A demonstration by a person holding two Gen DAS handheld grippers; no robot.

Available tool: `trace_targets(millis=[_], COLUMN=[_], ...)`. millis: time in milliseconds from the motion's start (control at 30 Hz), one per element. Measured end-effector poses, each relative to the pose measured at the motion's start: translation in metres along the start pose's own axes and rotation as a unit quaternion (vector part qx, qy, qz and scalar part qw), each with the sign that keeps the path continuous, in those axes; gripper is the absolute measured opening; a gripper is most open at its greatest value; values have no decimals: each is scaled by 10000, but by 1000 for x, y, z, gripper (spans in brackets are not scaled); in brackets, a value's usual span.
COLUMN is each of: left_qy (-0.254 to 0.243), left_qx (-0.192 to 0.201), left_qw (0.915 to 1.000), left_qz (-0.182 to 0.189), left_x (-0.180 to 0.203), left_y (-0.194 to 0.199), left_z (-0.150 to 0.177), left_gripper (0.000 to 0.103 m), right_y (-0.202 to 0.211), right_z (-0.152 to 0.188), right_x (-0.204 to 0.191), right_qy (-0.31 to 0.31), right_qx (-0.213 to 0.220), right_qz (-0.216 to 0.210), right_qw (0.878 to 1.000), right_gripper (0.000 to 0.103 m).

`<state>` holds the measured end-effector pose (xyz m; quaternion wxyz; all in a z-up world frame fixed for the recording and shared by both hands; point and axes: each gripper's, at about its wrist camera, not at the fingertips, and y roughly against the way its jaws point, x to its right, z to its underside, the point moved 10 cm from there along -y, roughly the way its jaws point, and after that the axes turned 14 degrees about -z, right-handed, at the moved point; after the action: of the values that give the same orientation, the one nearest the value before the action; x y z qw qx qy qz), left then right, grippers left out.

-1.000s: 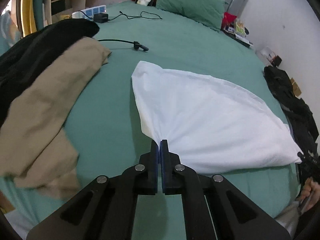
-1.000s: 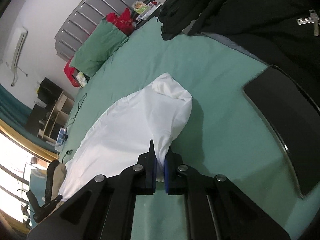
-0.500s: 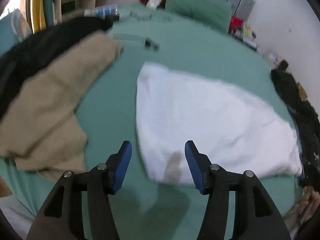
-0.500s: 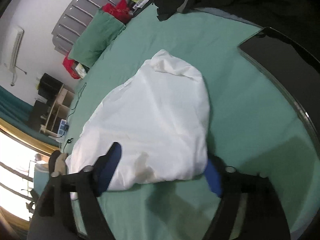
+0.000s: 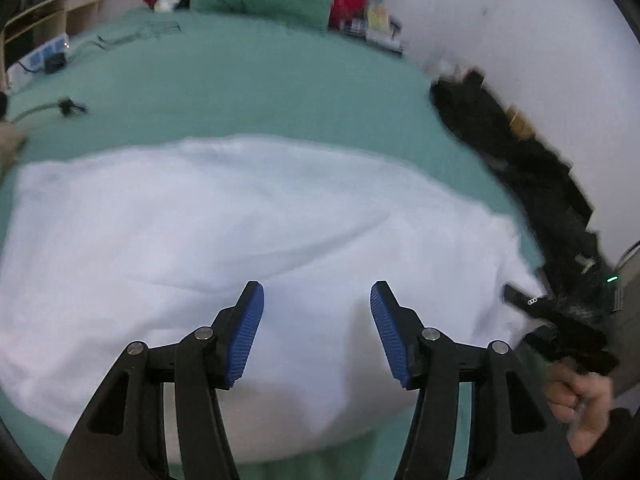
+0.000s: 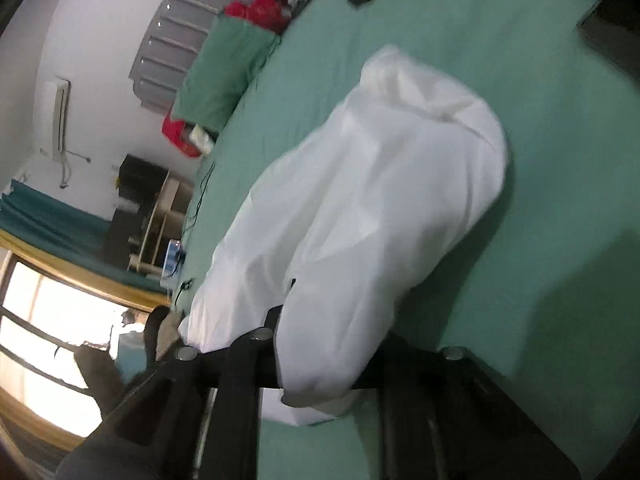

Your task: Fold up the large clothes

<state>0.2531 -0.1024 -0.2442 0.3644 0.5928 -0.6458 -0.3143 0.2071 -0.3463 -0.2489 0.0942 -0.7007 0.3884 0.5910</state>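
Both claws let go a moment ago; the left claw (image 5: 316,322) now gapes above the white garment (image 5: 248,248) on the bed (image 5: 260,80), while the right claw (image 6: 320,364) has been closing again, fabric bunched between its fingers, so another fold looks underway.

My left gripper (image 5: 317,330) is matt black plastic with ribbed blue rubbery pads (image 5: 246,334) and shiny metal rivets (image 5: 204,333). The large white garment (image 5: 240,248) is thin, soft, smooth cloth with shallow creases, lying on the matt green cloth bed sheet (image 5: 248,88). The dark clothes (image 5: 532,176) at the bed's right edge look dull. The grey headboard (image 6: 168,52) looks slatted, faintly glossy
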Motion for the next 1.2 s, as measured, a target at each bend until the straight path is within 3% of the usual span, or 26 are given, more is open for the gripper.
trace_targets(millis=[33,133,333,467,533,600,733,900,967,1100,1200], left_qy=[-92,-344,-505,-60,384,636,1013,1578,1781,1857,1876], left_qx=[-120,50,-66,-311,-419,-151,321,675,749,723,645], left_qw=[9998,9986,9976,9994,9980,9970,9940,9846,9796,9768,9769], left_qz=[-137,-411,-464,-111,268,416,241,-317,-552,-786,-795], left_x=[3,6,1,-6,-20,-43,-111,-203,-240,-278,-283], left_y=[-10,-13,-12,-9,8,35,82,118,128,133,127], left_z=[3,1,-1,-3,-3,-12,-20,-15,-7,3,3], left_gripper=[59,59,59,59,59,59,59,59,59,59,59], right_y=[1,3,-23,-64,-85,-104,-149,-217,-245,-278,-286], right_z=[-1,-11,-24,-11,-1,13,55,132,167,223,261], right_x=[-7,-46,-128,-192,-219,-241,-269,-278,-266,-224,-202], right_qy=[122,757,1611,2300,2632,2954,3421,3866,3808,3551,3206], right_qx=[18,84,-86,-403,-579,-753,-1232,-2042,-2461,-3263,-3798], right_qz=[-24,-53,-27,-16,43,73,59,115,130,302,129], right_qw=[9999,9971,9869,9723,9630,9524,9315,8993,8912,8755,8676], right_gripper=[12,11,11,11,11,11,11,11,12,20,48])
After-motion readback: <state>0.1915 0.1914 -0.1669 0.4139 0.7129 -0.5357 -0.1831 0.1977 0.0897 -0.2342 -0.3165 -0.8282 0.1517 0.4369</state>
